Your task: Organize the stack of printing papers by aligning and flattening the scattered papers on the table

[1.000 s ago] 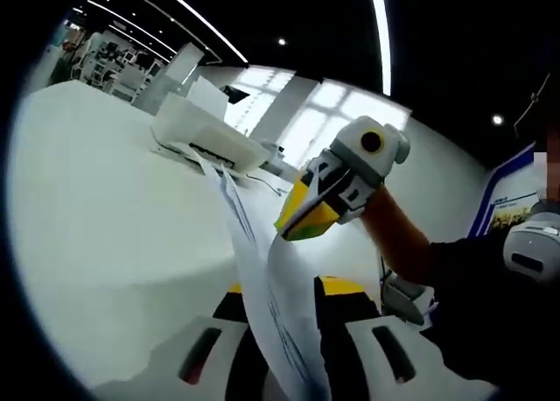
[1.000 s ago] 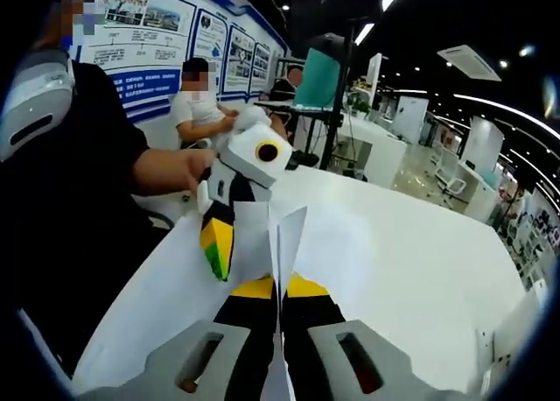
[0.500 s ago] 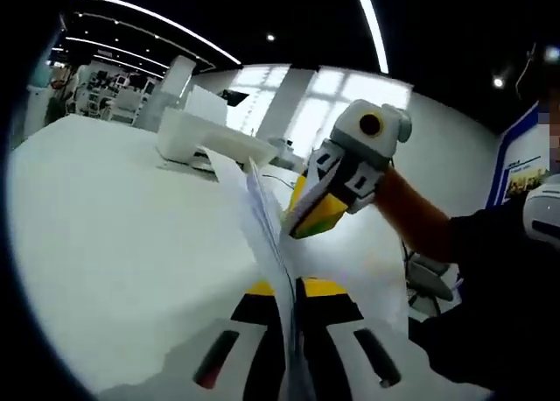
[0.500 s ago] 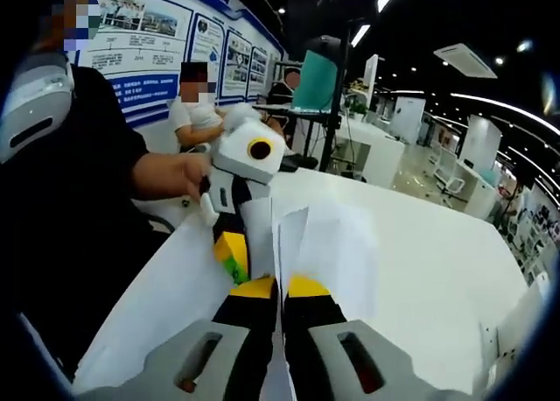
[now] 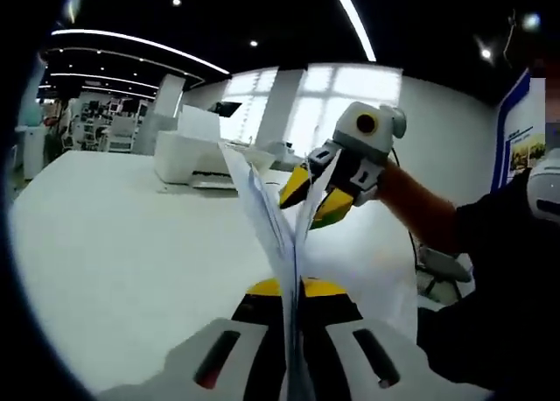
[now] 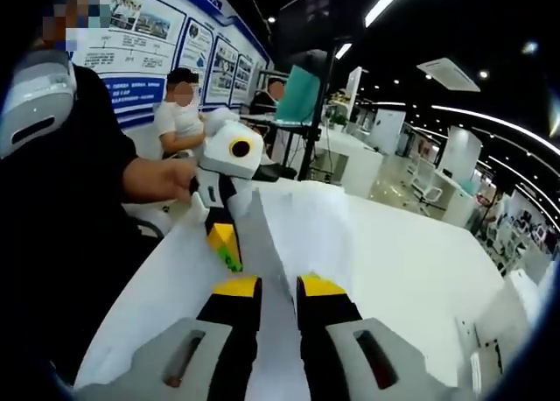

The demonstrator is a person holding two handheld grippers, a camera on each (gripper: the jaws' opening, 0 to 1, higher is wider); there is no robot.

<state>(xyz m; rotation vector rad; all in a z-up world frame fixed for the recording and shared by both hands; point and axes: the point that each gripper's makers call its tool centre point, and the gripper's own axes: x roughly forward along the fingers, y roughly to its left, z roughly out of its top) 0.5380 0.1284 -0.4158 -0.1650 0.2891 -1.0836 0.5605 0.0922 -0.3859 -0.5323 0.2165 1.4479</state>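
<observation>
Papers [image 5: 278, 235] upright over table [image 5: 105, 243], L gripper [image 5: 293, 289] jaws clenched on them, R gripper [image 6: 269, 287] jaws parted, wall posters illegible

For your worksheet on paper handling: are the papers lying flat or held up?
Held up: the papers stand on edge between the left hand-held gripper jaws, above the table.

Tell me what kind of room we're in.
Probably an open-plan office or demo hall: a white printer on the long white table, info boards on the wall, a seated person nearby.
</observation>
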